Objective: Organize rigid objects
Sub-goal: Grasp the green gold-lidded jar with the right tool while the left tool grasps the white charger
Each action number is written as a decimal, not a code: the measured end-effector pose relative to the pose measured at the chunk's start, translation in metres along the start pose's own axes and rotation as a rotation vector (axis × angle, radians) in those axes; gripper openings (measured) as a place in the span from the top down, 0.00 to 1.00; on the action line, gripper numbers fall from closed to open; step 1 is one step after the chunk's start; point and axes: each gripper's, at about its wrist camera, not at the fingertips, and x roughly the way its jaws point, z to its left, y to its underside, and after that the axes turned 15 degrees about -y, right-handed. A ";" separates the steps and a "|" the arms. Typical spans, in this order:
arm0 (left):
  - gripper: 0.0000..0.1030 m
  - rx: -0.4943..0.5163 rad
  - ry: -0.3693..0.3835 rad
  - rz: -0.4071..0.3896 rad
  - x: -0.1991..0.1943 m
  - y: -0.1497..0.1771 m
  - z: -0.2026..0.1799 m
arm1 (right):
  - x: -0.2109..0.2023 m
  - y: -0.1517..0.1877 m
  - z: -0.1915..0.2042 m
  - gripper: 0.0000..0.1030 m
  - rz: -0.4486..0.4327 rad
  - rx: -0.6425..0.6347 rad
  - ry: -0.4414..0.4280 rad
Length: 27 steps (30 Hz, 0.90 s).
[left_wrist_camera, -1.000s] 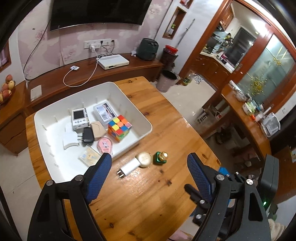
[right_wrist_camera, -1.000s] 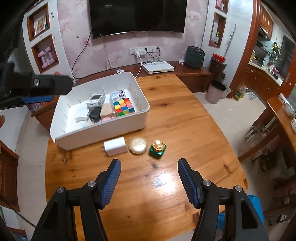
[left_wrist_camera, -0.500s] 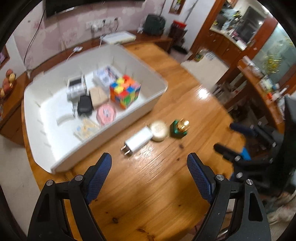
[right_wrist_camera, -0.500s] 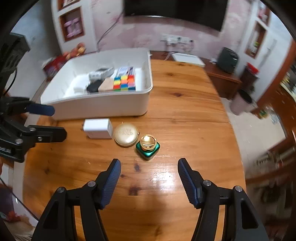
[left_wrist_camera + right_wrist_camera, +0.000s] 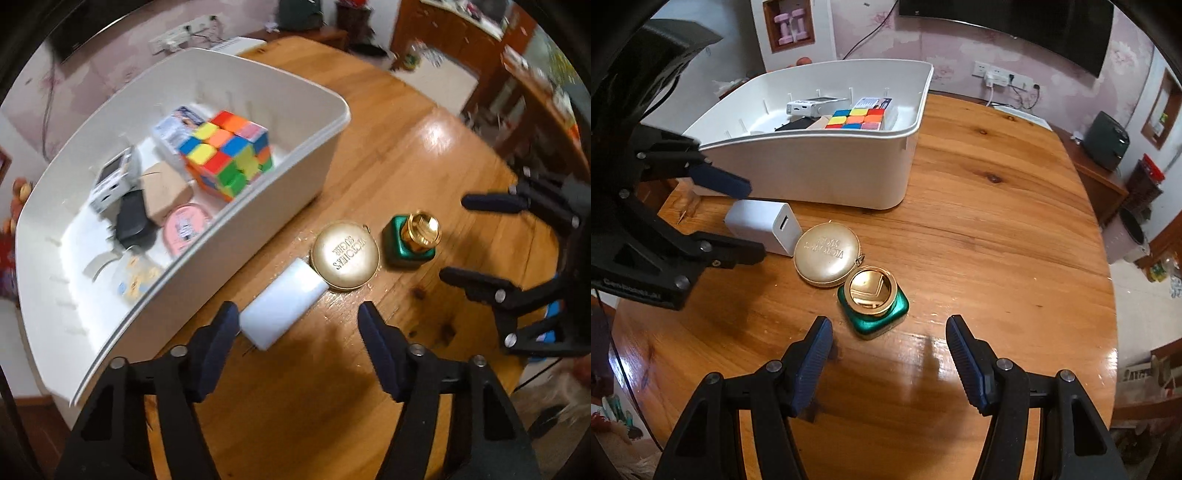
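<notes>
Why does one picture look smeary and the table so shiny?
Left wrist view: motion blur smears the white bin, the puzzle cube and the room behind it, and lamp glare whitens the table. Right wrist view: much sharper, the green bottle is crisp, with bright glare streaks on the wood beside it; the fisheye lens bends the table edge in both.

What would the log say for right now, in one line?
left gripper: open, at white charger | right gripper: open, at green bottle | gold tin: on table
</notes>
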 end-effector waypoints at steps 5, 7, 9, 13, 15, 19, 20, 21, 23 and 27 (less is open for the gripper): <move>0.38 0.094 -0.035 0.000 0.006 -0.006 -0.009 | 0.011 0.001 -0.002 0.37 0.017 -0.038 -0.019; 0.40 0.129 -0.038 0.005 0.010 -0.007 -0.011 | 0.013 0.002 -0.003 0.37 0.020 -0.048 -0.028; 0.44 0.159 -0.049 0.013 0.013 -0.009 -0.013 | 0.016 0.002 -0.004 0.37 0.024 -0.062 -0.036; 0.48 0.231 -0.060 0.022 0.020 -0.009 -0.016 | 0.022 0.001 -0.004 0.37 0.028 -0.084 -0.050; 0.53 0.262 -0.057 0.022 0.021 -0.007 -0.018 | 0.024 0.000 -0.004 0.39 0.027 -0.091 -0.055; 0.60 0.311 -0.052 0.055 0.028 -0.003 -0.026 | 0.031 -0.002 -0.007 0.57 0.045 -0.088 -0.093; 0.63 0.318 -0.050 0.058 0.029 -0.001 -0.030 | 0.031 -0.002 -0.007 0.57 0.041 -0.089 -0.097; 0.66 0.320 -0.046 0.063 0.030 0.000 -0.031 | 0.031 -0.002 -0.006 0.57 0.038 -0.092 -0.097; 0.69 0.307 -0.026 0.073 0.030 0.003 -0.034 | 0.031 -0.001 -0.006 0.57 0.032 -0.097 -0.098; 0.71 0.217 0.031 0.095 0.029 0.006 -0.031 | 0.029 0.000 -0.007 0.57 0.029 -0.091 -0.102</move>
